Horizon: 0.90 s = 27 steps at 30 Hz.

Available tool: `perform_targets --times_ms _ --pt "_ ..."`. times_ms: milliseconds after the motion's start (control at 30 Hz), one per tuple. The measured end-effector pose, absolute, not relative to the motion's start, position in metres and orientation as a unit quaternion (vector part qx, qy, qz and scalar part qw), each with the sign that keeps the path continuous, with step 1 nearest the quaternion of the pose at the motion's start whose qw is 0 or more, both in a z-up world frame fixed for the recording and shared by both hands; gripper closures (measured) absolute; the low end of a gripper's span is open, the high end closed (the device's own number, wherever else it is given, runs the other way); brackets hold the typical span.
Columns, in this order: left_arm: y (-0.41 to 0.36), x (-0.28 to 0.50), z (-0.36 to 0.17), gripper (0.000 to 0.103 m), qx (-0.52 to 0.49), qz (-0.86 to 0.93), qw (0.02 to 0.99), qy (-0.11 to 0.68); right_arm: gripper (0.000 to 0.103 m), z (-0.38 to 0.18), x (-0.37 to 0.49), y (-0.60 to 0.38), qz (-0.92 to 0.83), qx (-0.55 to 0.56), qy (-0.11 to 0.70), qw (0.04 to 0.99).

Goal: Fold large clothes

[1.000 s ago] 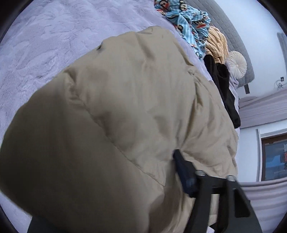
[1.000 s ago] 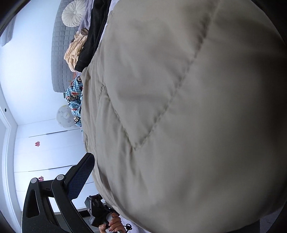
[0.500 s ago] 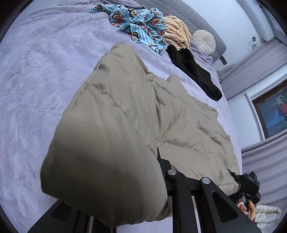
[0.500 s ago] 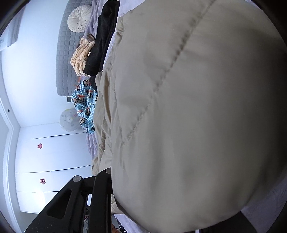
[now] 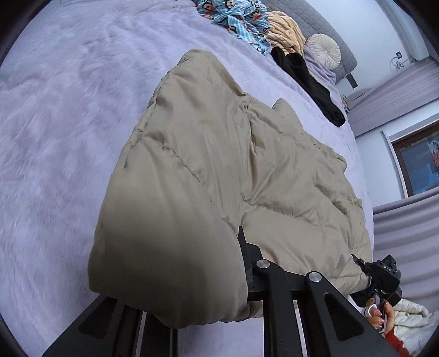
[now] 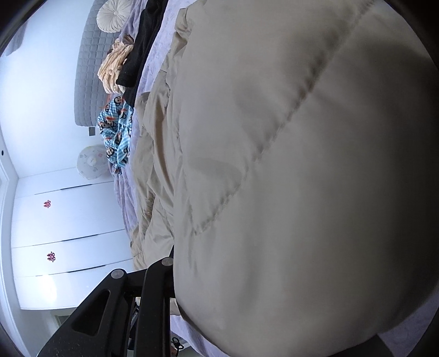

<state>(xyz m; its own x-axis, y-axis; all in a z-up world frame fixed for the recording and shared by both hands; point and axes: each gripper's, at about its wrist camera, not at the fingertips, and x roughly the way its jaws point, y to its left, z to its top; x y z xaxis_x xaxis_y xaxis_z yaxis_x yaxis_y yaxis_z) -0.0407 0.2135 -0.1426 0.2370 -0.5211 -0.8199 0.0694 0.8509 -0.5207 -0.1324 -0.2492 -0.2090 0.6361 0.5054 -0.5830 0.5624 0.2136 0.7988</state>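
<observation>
1. Two grippers each grip the near edge of one big beige quilted puffer coat [image 5: 219, 170], which lies along a lilac plush bed cover [image 5: 68, 123] with its far end pointing toward the grey padded headboard [image 5: 323, 24].
2. Left gripper [image 5: 241, 263]: its fingers are drawn close together and pinch a thick bulge of the coat's hem, which hangs over them and hides one finger.
3. Right gripper [image 6: 171, 272]: its fingers are likewise nearly closed on a padded fold of the coat that fills most of the right wrist view. In the left wrist view the same gripper shows at the coat's other near corner [image 5: 381, 277], held by a person's hand [image 5: 380, 315].
4. Progress, as I judge it: the fold is barely begun. Both near corners are taken up and lifted off the cover, but the body of the coat is still spread out and rumpled, with no clean crease visible.
5. Left to do: carry the held edge over toward the far end, lay it down, then fold again and smooth.
6. Other garments wait near the headboard: a blue cartoon-print fabric [image 5: 233, 16], a cream fleece piece [image 5: 285, 33], a black garment [image 5: 312, 82].
</observation>
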Motion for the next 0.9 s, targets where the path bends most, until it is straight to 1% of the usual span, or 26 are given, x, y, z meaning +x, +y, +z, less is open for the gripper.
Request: perform_targets --times_ms 100,133,167,200,233,267,333,433,567,633,700,767,867,900 --pt "0.220 -0.062 -0.149 0.084 -0.189 -0.175 0.757 0.601 0.077 -0.212 -0.154 -0.247 -0.016 0.626 0.438 0.645" --pt "0.221 -0.066 -0.150 0.082 -0.185 -0.167 0.758 0.603 0.077 -0.215 -0.160 -0.246 -0.015 0.629 0.442 0.640" --pt "0.222 -0.069 -0.151 0.073 -0.182 -0.153 0.760 0.605 0.077 -0.218 -0.165 -0.246 -0.015 0.632 0.444 0.635" --pt "0.224 -0.070 -0.150 0.067 -0.178 -0.137 0.763 0.607 0.075 -0.220 -0.168 -0.246 -0.014 0.633 0.447 0.632" --pt "0.228 -0.072 -0.148 0.054 -0.171 -0.112 0.766 0.609 0.071 -0.221 -0.168 -0.246 -0.015 0.632 0.451 0.630" --pt "0.233 -0.073 -0.144 0.052 -0.170 -0.091 0.769 0.609 0.066 -0.220 -0.166 -0.246 -0.017 0.626 0.456 0.632" --pt "0.246 -0.077 -0.134 0.052 -0.175 -0.064 0.775 0.604 0.051 -0.210 -0.156 -0.247 -0.034 0.599 0.479 0.640" --pt "0.263 -0.085 -0.111 0.052 -0.152 -0.022 0.799 0.581 0.050 -0.193 -0.151 -0.246 -0.036 0.550 0.509 0.661" --pt "0.268 -0.077 -0.095 0.052 -0.134 -0.006 0.816 0.562 0.050 -0.176 -0.155 -0.241 -0.041 0.520 0.526 0.672" --pt "0.264 -0.063 -0.104 0.052 -0.123 0.002 0.807 0.578 0.050 -0.172 -0.159 -0.237 -0.044 0.523 0.526 0.669" --pt "0.263 -0.056 -0.127 0.052 -0.100 0.025 0.788 0.607 0.050 -0.169 -0.165 -0.231 -0.047 0.527 0.528 0.665" --pt "0.266 -0.061 -0.146 0.052 -0.103 0.032 0.766 0.634 0.050 -0.165 -0.193 -0.224 -0.048 0.518 0.533 0.667" --pt "0.270 -0.068 -0.149 0.052 -0.110 0.037 0.758 0.642 0.044 -0.152 -0.202 -0.227 -0.047 0.480 0.555 0.678" --pt "0.269 -0.070 -0.145 0.052 -0.106 0.037 0.758 0.643 0.040 -0.149 -0.203 -0.225 -0.045 0.466 0.560 0.684"
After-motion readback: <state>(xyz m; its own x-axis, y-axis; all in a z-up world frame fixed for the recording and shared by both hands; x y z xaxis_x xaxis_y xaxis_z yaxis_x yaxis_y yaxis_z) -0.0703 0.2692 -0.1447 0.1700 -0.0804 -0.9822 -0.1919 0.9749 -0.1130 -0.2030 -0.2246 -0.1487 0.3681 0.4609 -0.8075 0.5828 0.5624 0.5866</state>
